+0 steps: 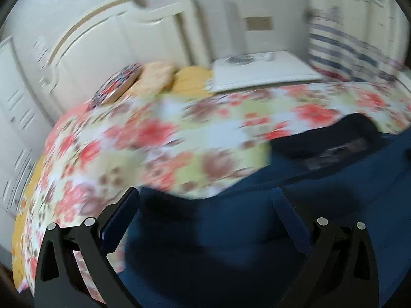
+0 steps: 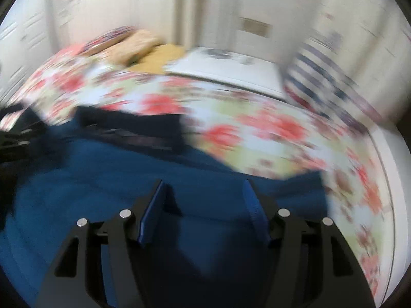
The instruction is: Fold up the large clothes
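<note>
A large dark blue garment (image 1: 321, 200) lies spread on a floral bedspread (image 1: 154, 138), with a black collar part (image 1: 334, 141) at its far edge. My left gripper (image 1: 205, 200) is open above the garment's left edge, nothing between its fingers. In the right wrist view the same garment (image 2: 90, 179) fills the lower half, its black part (image 2: 128, 125) at the far side. My right gripper (image 2: 204, 190) is open just above the blue cloth, empty. Both views are blurred by motion.
The bed has a white headboard (image 1: 115, 33) and pillows (image 1: 156, 77) at the back. A white flat board (image 1: 262, 71) and a striped cushion (image 1: 346, 51) lie at the far right. The floral bedspread (image 2: 269, 133) extends to the right.
</note>
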Tool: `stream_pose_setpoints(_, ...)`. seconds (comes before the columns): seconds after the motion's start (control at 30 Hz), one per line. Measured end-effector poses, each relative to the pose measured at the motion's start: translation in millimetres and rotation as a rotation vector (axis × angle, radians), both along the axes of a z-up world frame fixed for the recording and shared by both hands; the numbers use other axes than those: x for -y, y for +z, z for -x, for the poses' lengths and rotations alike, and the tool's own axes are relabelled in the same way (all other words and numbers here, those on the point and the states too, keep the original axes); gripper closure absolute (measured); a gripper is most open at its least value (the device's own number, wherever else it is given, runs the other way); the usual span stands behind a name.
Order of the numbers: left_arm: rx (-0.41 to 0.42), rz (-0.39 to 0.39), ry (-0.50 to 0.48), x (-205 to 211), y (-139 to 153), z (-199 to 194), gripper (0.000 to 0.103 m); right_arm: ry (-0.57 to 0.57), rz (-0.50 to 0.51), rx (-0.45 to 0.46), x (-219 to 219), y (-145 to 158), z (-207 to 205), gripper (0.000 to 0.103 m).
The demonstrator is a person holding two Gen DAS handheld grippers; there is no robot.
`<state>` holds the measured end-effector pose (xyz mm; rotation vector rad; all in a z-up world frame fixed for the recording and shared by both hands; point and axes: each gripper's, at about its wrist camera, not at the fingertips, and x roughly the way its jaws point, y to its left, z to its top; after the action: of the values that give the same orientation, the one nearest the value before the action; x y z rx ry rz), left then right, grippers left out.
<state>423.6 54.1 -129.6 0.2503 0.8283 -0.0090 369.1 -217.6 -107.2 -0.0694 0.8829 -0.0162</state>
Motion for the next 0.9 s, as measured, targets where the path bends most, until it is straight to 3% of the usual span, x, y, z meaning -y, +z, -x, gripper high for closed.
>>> stream_pose_setpoints(0.07, -0.049, 0.044, 0.058, -24, -13, -7, 0.004, -0.044, -0.107, 0.005, 30, -3, 4, 0.044)
stream_pose_setpoints(0.1, -0.081, 0.102, 0.081, -36, -20, -10, 0.004, -0.054, -0.202, 0.005, 46, -10, 6, 0.045)
stream_pose_setpoints(0.13, -0.116, 0.181, 0.089, -46, -26, -15, 0.004, -0.058, -0.224, 0.006, 49, -13, 6, 0.045)
stream_pose_setpoints(0.2, -0.135, 0.219, 0.094, -52, -27, -19, 0.004, -0.057, -0.205, 0.008, 47, -11, 5, 0.045)
stream_pose_setpoints(0.33, -0.093, 0.195, 0.098, -52, -23, -14, 0.004, -0.118, -0.183, 0.104, 56, 7, 17, 0.043)
stream_pose_setpoints(0.43, -0.159, 0.296, 0.110, -64, -34, -21, 0.004, -0.170, -0.232, 0.029, 75, -18, 11, 0.041)
stream_pose_setpoints(0.57, -0.196, 0.395, 0.113, -75, -43, -25, 0.004, -0.161, -0.225, 0.038, 71, -25, 9, 0.035)
stream_pose_setpoints(0.8, -0.185, 0.374, 0.131, -70, -40, -23, 0.004, -0.143, -0.247, 0.035, 71, -25, 10, 0.028)
stream_pose_setpoints(0.9, -0.059, 0.285, 0.187, -61, -9, -3, 0.004, -0.166, -0.160, 0.020, 58, -7, 16, 0.027)
